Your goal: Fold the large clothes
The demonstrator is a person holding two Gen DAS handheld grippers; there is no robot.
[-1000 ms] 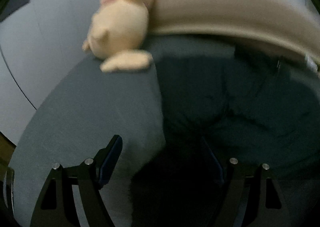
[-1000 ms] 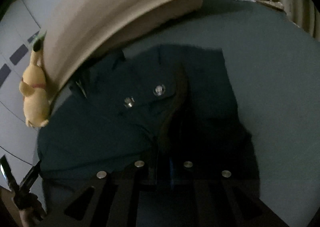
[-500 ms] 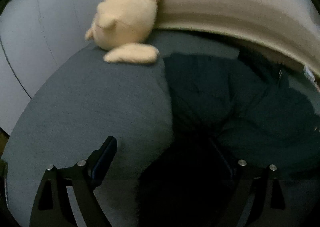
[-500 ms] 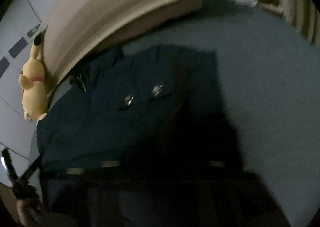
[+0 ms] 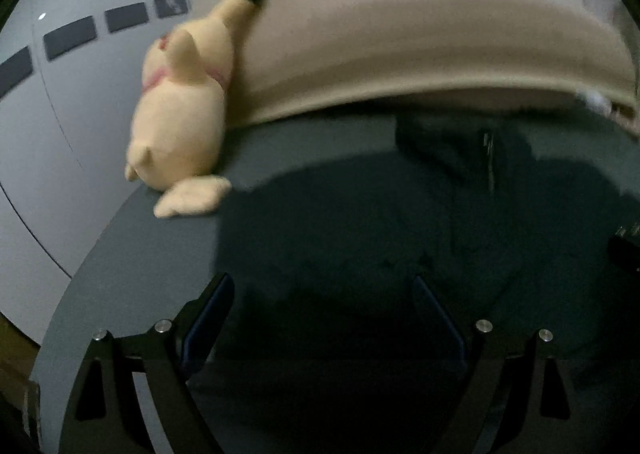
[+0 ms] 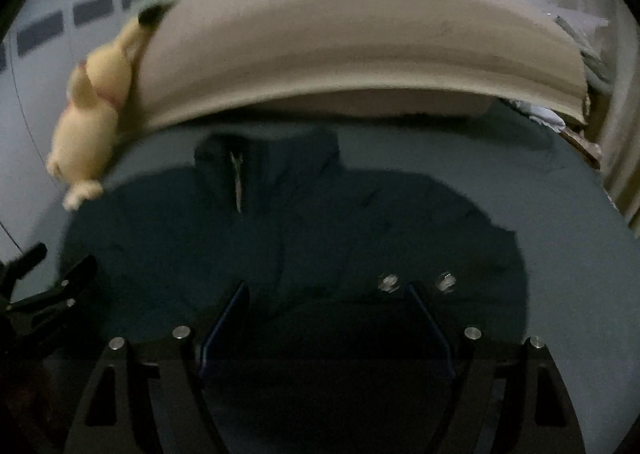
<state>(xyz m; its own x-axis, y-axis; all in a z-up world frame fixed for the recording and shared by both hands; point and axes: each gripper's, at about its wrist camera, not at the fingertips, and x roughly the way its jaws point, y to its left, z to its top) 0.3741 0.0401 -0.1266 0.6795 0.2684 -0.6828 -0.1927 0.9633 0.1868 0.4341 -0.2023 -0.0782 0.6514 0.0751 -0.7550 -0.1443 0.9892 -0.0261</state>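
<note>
A dark teal jacket [image 6: 304,230] lies spread on a grey-blue bed [image 6: 560,254], collar and zipper [image 6: 238,182] toward the headboard, two metal snaps [image 6: 416,282] near its right side. It also shows in the left wrist view [image 5: 380,238]. My right gripper [image 6: 326,298] is open, just above the jacket's near edge, holding nothing. My left gripper [image 5: 322,290] is open over the jacket's left part, empty. The left gripper also shows at the left edge of the right wrist view [image 6: 48,294].
A yellow plush toy [image 5: 180,122] lies at the bed's far left corner against the beige padded headboard [image 5: 400,54]. A grey wall [image 5: 60,114] runs along the left. Crumpled light things [image 6: 580,54] sit at the far right by the headboard.
The right gripper has opened from shut and swung to face the headboard. The jacket now lies spread flatter and wider. The left gripper stayed open and shifted right over the jacket.
</note>
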